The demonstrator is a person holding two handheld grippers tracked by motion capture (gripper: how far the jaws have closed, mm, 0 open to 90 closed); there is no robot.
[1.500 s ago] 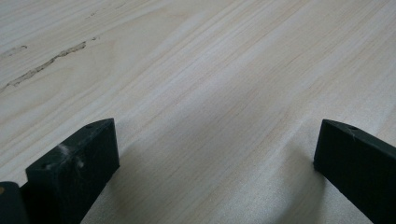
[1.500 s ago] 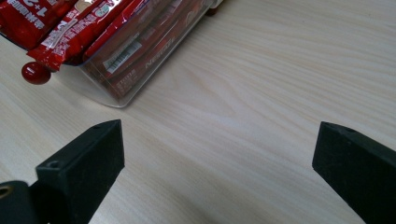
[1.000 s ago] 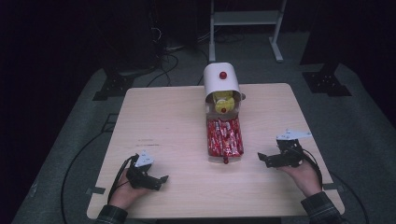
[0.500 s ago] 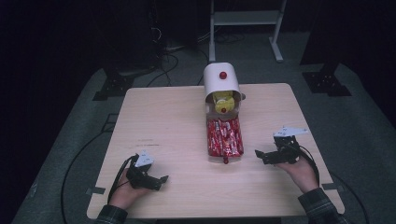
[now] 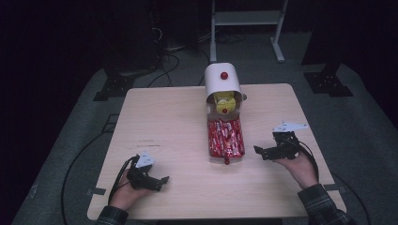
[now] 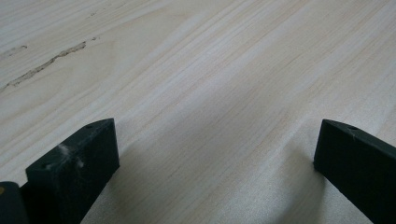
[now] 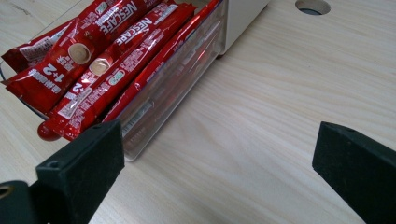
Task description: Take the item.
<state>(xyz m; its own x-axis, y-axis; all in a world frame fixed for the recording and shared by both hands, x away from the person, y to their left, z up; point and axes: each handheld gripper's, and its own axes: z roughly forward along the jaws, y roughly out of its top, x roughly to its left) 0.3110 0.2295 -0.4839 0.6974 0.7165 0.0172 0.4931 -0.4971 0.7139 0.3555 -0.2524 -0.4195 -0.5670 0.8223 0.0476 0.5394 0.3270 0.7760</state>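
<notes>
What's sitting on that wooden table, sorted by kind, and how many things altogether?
White domed container: 1
Clear drawer tray pulled out of it: 1
Red coffee-stick sachets in the tray: at least 4 visible, exact number unclear
Yellow items inside the container: number unclear
Hand-held grippers: 2, left gripper, right gripper
Total: at least 9 things

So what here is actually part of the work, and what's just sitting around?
Part of the work:
- right gripper, jaws open, nearest the drawer
- clear drawer pulled out of the white box
- red Nescafe sachets in that drawer

Just about:
- left gripper, jaws open over bare table
- yellow packets inside the box
- metal stand behind
</notes>
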